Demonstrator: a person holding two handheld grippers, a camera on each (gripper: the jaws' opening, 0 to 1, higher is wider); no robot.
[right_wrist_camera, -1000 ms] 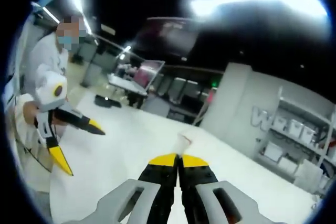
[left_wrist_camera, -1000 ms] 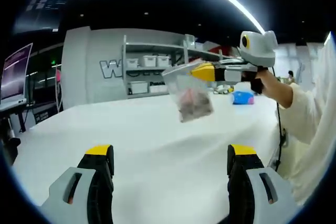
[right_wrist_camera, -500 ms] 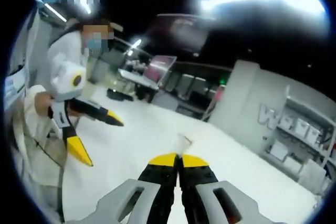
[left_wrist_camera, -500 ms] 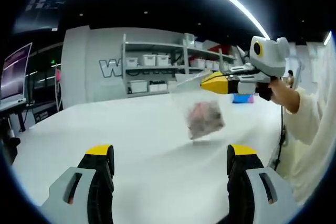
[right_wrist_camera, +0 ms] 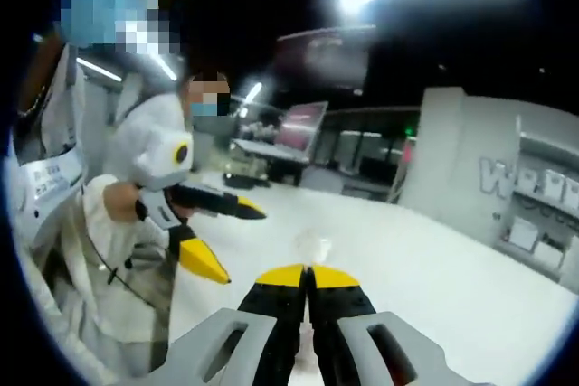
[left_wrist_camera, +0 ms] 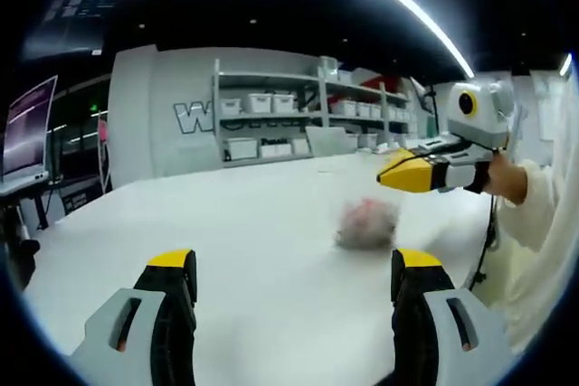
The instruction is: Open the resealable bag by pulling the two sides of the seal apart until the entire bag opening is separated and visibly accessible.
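In the left gripper view, the left gripper (left_wrist_camera: pixel 294 282) rises from the bottom edge with its two jaws set wide apart, grey plastic bodies with black inner faces and yellow caps on the tips, and nothing lies between them. Ahead spreads a smooth white table (left_wrist_camera: pixel 226 223). On it, to the right of centre, sits the resealable bag (left_wrist_camera: pixel 366 221), a blurred, slumped lump of clear film with a pinkish-red mass inside; its long axis and the way its seal points cannot be told from the blur. Just above and to the right of it hangs the right gripper (left_wrist_camera: pixel 391 174), held by a person's hand (left_wrist_camera: pixel 507 180) in a pale sleeve, its yellow-tipped jaws pointing left and closed together. Behind stands a grey wall with open shelving (left_wrist_camera: pixel 289 119) carrying white boxes.

In the right gripper view, the right gripper (right_wrist_camera: pixel 308 276) has its black jaws pressed together, yellow tips touching. A thin scrap of clear film shows just beyond the tips; whether it is pinched cannot be told. To the left, the left gripper (right_wrist_camera: pixel 222 237) shows with jaws splayed open.
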